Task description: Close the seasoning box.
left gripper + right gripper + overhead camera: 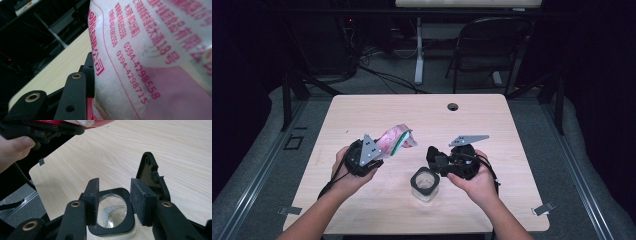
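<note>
One crinkled pink-and-white printed plastic bag [397,140] is counted, clamped between the left gripper's [379,150] fingers. One clear square jar with a black rim [425,184] is counted, below the right gripper's [113,202] parted fingers.

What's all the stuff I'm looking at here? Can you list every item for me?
Soft plastic bag with pink and red print: one, white and pink, held up above the table's left half in the left gripper.
Clear square jar with black rim: one, open-topped, standing on the table's near middle.
Light wooden table: one, pale wood, with a round hole near its far edge.
Black folding chair: one, on the floor beyond the table.
White stand leg: one, on the floor behind the table.
Left gripper: one, black, jaws shut on the bag.
Right gripper: one, black, jaws open, just above the jar.
Hands: two, one holding each gripper.
</note>
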